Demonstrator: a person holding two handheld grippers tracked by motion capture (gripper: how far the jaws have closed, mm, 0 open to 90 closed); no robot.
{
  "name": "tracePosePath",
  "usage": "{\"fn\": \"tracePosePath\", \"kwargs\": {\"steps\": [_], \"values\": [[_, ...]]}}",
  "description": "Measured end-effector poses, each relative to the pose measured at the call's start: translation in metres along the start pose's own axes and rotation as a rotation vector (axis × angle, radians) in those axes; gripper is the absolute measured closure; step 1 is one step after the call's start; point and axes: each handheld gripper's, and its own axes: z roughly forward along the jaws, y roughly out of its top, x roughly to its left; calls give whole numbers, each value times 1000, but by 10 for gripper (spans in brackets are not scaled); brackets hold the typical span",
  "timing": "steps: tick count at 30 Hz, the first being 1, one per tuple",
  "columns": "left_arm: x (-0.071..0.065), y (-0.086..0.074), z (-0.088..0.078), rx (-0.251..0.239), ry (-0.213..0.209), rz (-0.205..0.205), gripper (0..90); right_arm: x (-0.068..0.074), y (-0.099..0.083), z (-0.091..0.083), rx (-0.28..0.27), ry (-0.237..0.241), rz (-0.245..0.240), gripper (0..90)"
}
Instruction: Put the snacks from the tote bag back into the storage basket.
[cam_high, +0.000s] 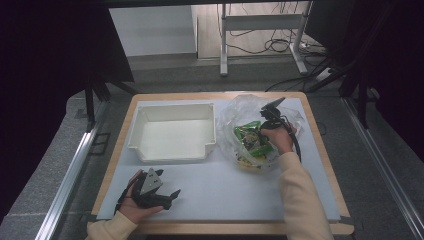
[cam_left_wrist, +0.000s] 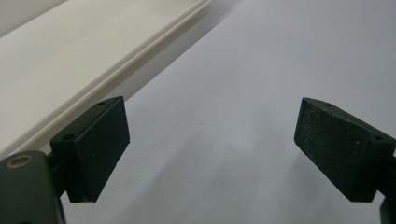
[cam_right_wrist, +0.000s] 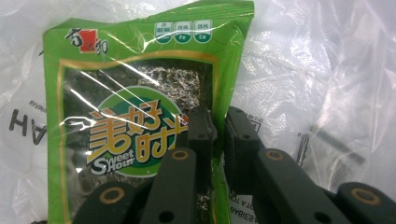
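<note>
A green seaweed snack packet (cam_right_wrist: 140, 116) stands between the jaws of my right gripper (cam_right_wrist: 218, 135), which is shut on its right edge. In the high view that right gripper (cam_high: 261, 131) is inside a clear plastic bag (cam_high: 235, 112) at the right of the table, where green packets (cam_high: 248, 136) lie. My left gripper (cam_high: 170, 196) rests low at the table's front left, open, with nothing between its black pads (cam_left_wrist: 95, 144). The bare white mat (cam_left_wrist: 243, 93) lies under it.
A white plastic bin (cam_high: 172, 131) stands at the back left of the mat, its rim (cam_left_wrist: 116, 65) just left of my left gripper. The bin holds nothing. Crinkled clear plastic (cam_right_wrist: 327, 74) surrounds the packet. Wooden table edges frame the mat.
</note>
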Motion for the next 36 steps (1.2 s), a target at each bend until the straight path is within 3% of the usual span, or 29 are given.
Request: {"fn": "tracePosePath", "kwargs": {"steps": [4,11,19,26,36], "values": [[0,0,0,-1,0,0,104,3,-1,0,-13,-20,37,863],[0,0,0,2,0,2,104,6,-4,-2,-46,-38,42,891],[1,0,0,11,0,11,104,3,-7,-8,-92,-20,55,899],[1,0,0,10,0,12,103,3,-11,-26,-143,24,44,900],[1,0,0,12,3,13,104,0,-19,-47,-207,48,31,900]]}}
